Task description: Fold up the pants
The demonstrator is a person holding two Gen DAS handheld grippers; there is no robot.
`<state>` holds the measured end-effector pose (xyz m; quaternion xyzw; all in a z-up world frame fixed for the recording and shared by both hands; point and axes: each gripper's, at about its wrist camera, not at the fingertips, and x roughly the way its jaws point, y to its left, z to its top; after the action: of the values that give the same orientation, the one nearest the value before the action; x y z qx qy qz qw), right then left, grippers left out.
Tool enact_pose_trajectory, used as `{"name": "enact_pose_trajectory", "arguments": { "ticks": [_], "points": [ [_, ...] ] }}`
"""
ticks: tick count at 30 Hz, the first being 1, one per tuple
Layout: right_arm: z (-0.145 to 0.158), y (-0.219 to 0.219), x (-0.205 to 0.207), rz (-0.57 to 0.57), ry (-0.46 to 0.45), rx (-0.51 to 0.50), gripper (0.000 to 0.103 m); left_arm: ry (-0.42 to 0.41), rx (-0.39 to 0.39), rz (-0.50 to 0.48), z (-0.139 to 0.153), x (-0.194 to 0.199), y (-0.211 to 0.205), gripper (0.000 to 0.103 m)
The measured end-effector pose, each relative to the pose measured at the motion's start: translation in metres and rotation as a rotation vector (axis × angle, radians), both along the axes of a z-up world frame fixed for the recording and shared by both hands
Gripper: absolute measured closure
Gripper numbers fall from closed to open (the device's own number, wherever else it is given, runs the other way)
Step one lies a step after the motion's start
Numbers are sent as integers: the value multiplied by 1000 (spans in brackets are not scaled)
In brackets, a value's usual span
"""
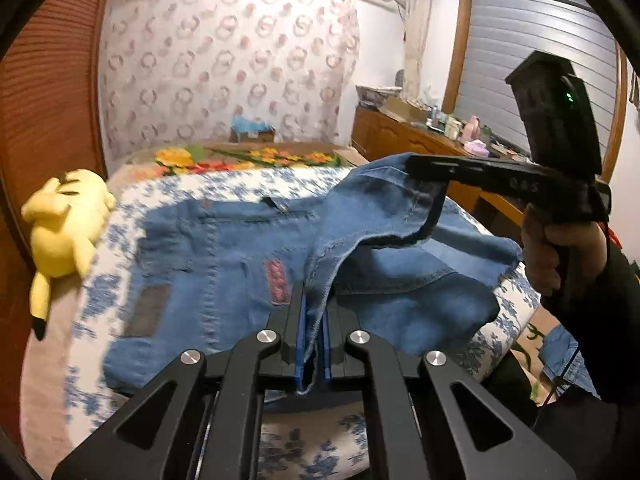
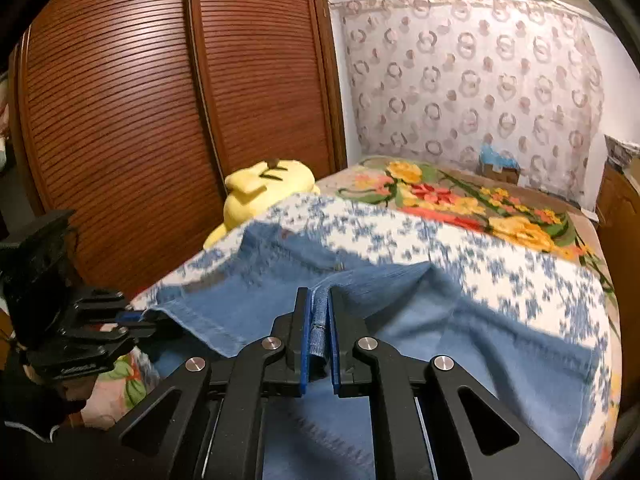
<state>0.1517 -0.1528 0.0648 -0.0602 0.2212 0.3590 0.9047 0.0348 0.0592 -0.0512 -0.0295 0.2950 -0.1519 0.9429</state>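
Home bedroom, bed (image 2: 460, 240) w/ floral blanket, wardrobe (image 2: 120, 120), plush toy (image 1: 64, 228)

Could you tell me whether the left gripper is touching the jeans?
Touching. The left wrist view shows the left gripper shut on a fold of the jeans, denim pinched between its blue pads.

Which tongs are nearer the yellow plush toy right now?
Left. The left tongs grip the jeans on the side where the yellow plush toy lies; the right tongs hold denim on the far side.
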Motion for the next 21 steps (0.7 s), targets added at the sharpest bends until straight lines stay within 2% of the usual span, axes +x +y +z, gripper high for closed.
{"name": "enact_pose_trajectory", "arguments": {
  "ticks": [6,15,21],
  "points": [
    [4,13,12,35,20,41,97,-14,11,48,5,0,20,96],
    [12,56,43,83,14,27,98,-25,15,105,7,1,46,96],
    [13,94,67,117,11,3,98,5,19,137,-2,8,64,96]
  ]
}}
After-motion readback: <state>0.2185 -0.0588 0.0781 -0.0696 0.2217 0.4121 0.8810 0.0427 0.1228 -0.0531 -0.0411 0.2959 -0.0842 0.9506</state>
